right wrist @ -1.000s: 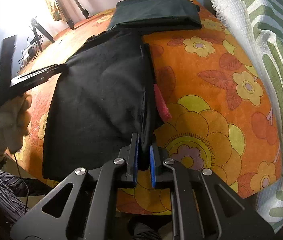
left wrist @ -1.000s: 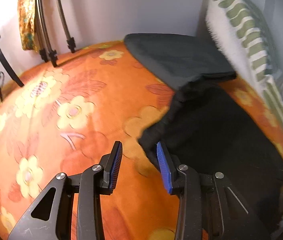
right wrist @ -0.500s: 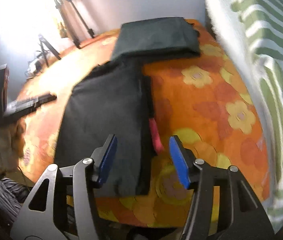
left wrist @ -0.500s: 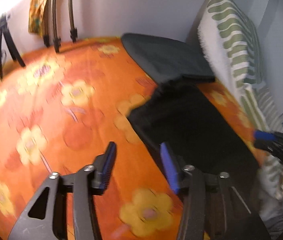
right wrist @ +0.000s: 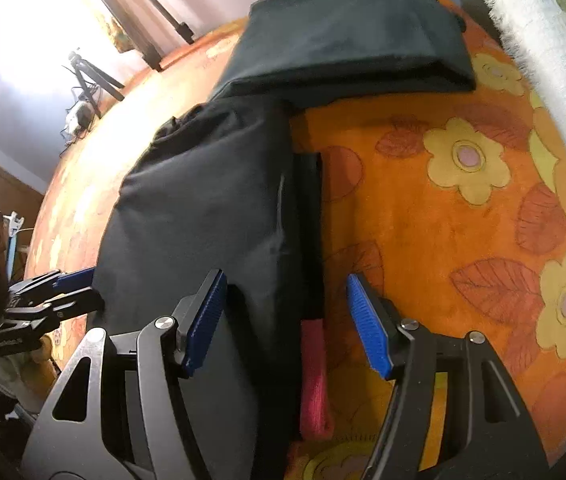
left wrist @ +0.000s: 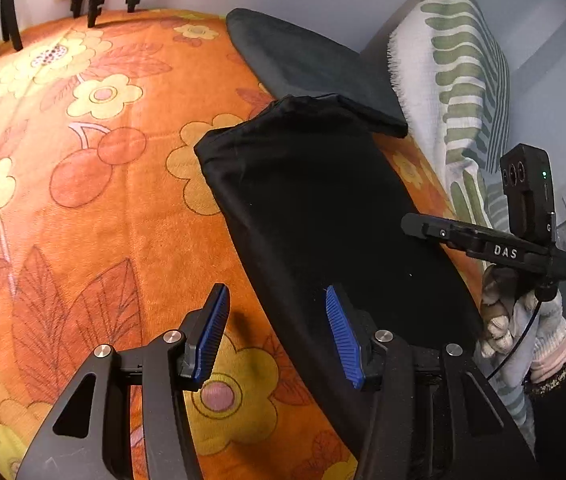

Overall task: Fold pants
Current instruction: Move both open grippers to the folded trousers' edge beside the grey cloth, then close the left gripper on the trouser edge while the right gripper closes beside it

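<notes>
Left wrist view. Pants [left wrist: 323, 208], black, folded into a long band, laid flat on orange floral bedspread [left wrist: 83, 200], far end touching folded dark-green garment [left wrist: 307, 64] near wall. Left gripper [left wrist: 275, 336]: blue-padded fingers spread wide, holding nothing, straddling near left edge of pants, one pad over bedspread, the other over black cloth. Right gripper's body and its camera block at right margin, gripped by gloved right hand [left wrist: 523, 316] beside far edge of pants. Green-and-white striped pillow [left wrist: 455, 80] propped behind.

Right wrist view. Pants [right wrist: 211, 216] running from lower frame up to dark-green garment [right wrist: 347, 40], which overlaps their far end. Red strip [right wrist: 315, 376] showing at right edge of pants, near bottom. Right gripper [right wrist: 287, 324]: fingers parted wide, empty, spanning right edge of pants and red strip. Left gripper [right wrist: 75, 280] at left edge of pants, blue pad visible. Tripods [right wrist: 95, 76] beyond bedspread [right wrist: 463, 220], against wall.
</notes>
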`<state>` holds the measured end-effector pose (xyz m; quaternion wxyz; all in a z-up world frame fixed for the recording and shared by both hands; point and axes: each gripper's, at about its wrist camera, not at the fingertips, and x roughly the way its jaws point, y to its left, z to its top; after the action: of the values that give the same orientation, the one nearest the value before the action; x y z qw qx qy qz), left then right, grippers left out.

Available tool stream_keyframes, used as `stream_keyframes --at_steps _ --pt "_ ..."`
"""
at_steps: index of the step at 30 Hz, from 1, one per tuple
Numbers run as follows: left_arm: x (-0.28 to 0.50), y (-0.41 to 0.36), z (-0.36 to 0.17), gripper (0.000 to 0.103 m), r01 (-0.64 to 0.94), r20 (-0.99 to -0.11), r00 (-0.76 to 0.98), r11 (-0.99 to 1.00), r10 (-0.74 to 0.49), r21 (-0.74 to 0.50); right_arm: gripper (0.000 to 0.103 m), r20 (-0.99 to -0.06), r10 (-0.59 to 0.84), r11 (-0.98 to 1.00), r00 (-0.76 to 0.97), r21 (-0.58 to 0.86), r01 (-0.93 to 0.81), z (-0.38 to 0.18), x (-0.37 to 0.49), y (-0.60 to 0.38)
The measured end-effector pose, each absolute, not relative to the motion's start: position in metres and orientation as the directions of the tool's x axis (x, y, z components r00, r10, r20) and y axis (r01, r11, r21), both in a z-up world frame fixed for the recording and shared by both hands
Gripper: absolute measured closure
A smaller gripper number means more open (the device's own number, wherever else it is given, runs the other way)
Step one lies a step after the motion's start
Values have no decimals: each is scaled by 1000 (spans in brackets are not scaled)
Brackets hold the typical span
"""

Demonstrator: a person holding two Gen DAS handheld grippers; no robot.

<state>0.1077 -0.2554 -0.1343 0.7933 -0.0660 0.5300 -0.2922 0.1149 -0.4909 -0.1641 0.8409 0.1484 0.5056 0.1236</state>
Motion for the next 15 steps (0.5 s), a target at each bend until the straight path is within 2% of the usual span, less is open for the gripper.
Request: stream_keyframes --at_steps 3,7,9,10,11,15 --pt "111 -258 -137 54 395 -793 277 816 -543 -421 37 -805 384 920 453 374 -116 -164 117 -486" --pt "113 -266 -138 54 415 -784 297 813 -546 -409 45 -808 388 922 443 351 -166 -164 119 -478" --pt "112 -273 -137 55 431 -784 307 813 -540 -391 55 -807 384 923 448 348 -164 -165 117 -478" --pt "111 -277 -138 62 444 -784 310 811 -538 -381 61 -806 383 923 451 349 -161 -165 117 -480" --pt "110 -278 -139 63 451 -785 314 812 -533 -371 65 -804 381 924 456 350 -155 -166 117 -481" --pt "111 -282 -138 79 448 -780 340 820 -526 -358 76 -800 367 927 475 356 -116 -166 115 -485"
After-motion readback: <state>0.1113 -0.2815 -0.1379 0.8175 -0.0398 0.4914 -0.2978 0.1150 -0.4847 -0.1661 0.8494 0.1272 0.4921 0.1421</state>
